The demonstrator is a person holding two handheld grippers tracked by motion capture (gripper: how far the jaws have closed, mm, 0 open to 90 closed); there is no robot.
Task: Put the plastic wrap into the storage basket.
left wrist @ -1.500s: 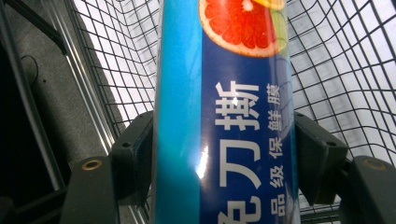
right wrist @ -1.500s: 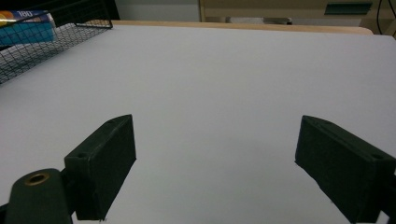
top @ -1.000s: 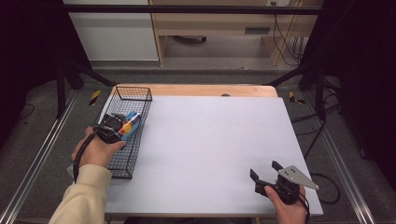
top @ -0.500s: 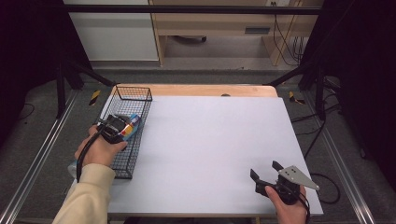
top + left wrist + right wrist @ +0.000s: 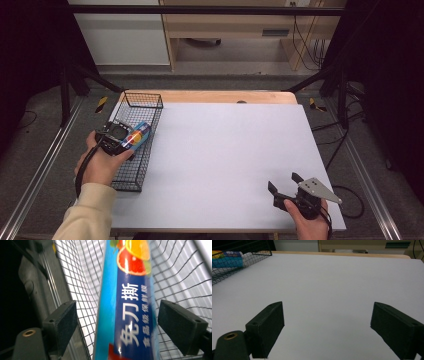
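The left gripper (image 5: 117,322) is standing released inside the wire basket (image 5: 131,172), its two black jaws spread to either side of a long cling-film box (image 5: 127,305) and touching neither face; a gap is showing on both sides in the left gripper view. In the high view, the left gripper (image 5: 120,139) is hovering over the middle of the basket with the box (image 5: 137,136) lying across its mesh, tilted toward the white table top (image 5: 225,150). The box is blue, printed with citrus slices and Chinese characters.

Judging from its form, the box is behaving as a light, stiff cardboard carton: long, narrow and flat-sided. Its printed skin is looking glossy, so it is probably somewhat slippery against the pads, and hard squeezing is likely to dent the hollow walls. The best hold is appearing to be across the two narrow long sides near mid-length, where the jaws are now bracketing it, so the ends are balancing and the carton is not swinging down. The basket's wire walls are lying close beside the jaws and may be snagging a tilted lift.

The right gripper (image 5: 295,192) is resting at the near right edge of the table, jaws wide apart and holding nothing; in the right gripper view its jaws (image 5: 327,327) are facing bare table, with the basket far off.
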